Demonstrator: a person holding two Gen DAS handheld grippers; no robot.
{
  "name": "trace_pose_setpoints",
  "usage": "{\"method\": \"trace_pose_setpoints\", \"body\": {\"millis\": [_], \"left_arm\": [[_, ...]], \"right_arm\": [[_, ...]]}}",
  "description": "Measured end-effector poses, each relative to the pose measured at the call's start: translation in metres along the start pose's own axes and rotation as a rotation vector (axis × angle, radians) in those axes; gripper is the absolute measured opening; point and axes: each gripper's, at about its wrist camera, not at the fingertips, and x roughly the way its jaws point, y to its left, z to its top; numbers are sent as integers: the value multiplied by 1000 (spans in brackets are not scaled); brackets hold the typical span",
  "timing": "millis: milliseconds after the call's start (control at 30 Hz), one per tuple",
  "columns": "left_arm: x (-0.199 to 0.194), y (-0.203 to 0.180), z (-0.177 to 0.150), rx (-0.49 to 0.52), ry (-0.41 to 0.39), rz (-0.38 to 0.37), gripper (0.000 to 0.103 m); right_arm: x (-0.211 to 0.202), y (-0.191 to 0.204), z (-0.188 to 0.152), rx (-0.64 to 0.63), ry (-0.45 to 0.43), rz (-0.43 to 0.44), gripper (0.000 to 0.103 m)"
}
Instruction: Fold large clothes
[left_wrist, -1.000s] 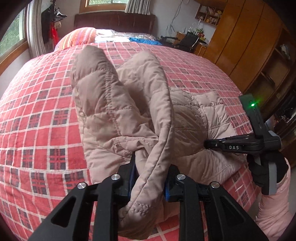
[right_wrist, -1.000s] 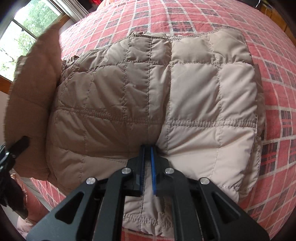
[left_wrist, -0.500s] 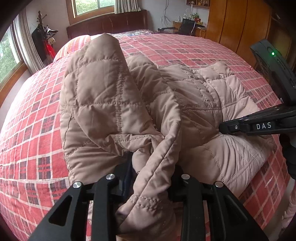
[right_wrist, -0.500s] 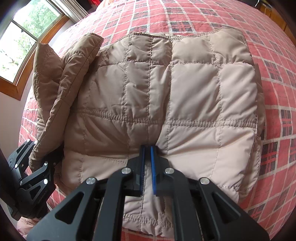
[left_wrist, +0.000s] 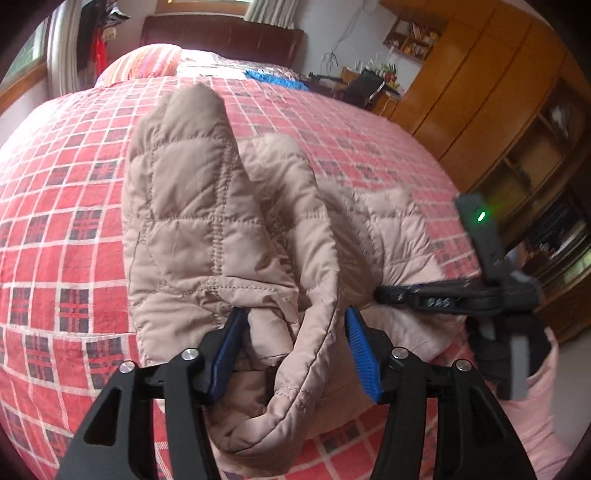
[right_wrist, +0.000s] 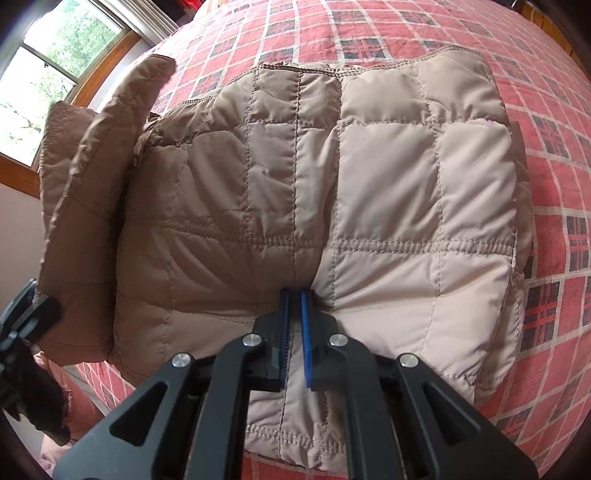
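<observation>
A beige quilted jacket (left_wrist: 192, 206) lies on the red checked bedspread (left_wrist: 55, 221). One folded part stands up in a hump in front of my left gripper (left_wrist: 295, 314), which is open, its blue pads (left_wrist: 360, 354) wide apart with a loose fold of the jacket lying between them. In the right wrist view the jacket (right_wrist: 388, 184) lies flat and smooth. My right gripper (right_wrist: 294, 295) is shut on the jacket's near edge at a seam. The raised fold (right_wrist: 92, 166) stands at the left. The right gripper (left_wrist: 384, 295) also shows from the side, at the jacket's right edge.
A striped pillow (left_wrist: 147, 62) and a dark headboard (left_wrist: 221, 35) are at the far end of the bed. Wooden wardrobes (left_wrist: 480, 92) stand to the right and a window (right_wrist: 55, 74) to the left. A dark-gloved hand (left_wrist: 498, 350) with a pink sleeve (left_wrist: 535, 424) holds the right gripper.
My left gripper carried the fold up and over the jacket, then opened and let it go. The right gripper has stayed clamped in place.
</observation>
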Motion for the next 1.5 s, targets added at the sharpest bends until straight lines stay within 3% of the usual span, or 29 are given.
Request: {"method": "trace_pose_setpoints", "body": {"millis": [100, 233, 333, 400, 567, 600, 633, 667, 700, 900, 1067, 1233, 1367, 1433, 1500], "left_arm": [[-29, 13, 4, -47, -72, -33, 57], [-49, 44, 9, -138, -132, -11, 57], [-36, 59, 16, -175, -94, 11, 57], [-29, 66, 18, -182, -69, -19, 57], [-11, 52, 26, -120, -30, -3, 56], [-3, 48, 27, -116, -10, 5, 53], [5, 45, 27, -107, 6, 18, 40], [11, 42, 27, -107, 22, 17, 35], [17, 41, 26, -121, 37, -13, 23], [26, 16, 21, -68, 37, -62, 15], [65, 20, 11, -67, 93, -41, 15], [67, 7, 6, -31, 62, 18, 19], [62, -3, 5, 5, 35, 59, 26], [55, -7, 4, 24, 18, 62, 38], [45, -9, 6, 25, 1, 66, 41]], "right_arm": [[0, 1, 0, -2, 2, -6, 5], [2, 3, 0, -4, 1, -15, 5], [3, 10, -2, -3, -2, -20, 5], [3, 13, -4, -5, -3, -22, 5], [3, 15, -5, -4, -3, -24, 6], [3, 16, -5, -6, -2, -24, 6], [3, 17, -5, -5, -2, -22, 6], [3, 17, -6, -4, -3, -20, 6], [4, 17, -6, -4, -4, -17, 6], [1, 11, -6, -2, -3, -5, 6], [1, 10, -6, -7, -8, -10, 6], [2, 14, -8, -5, -7, -17, 6], [3, 16, -7, -4, -4, -16, 7], [3, 16, -5, -3, 2, -10, 8], [2, 16, -3, -5, 8, -11, 8]]}}
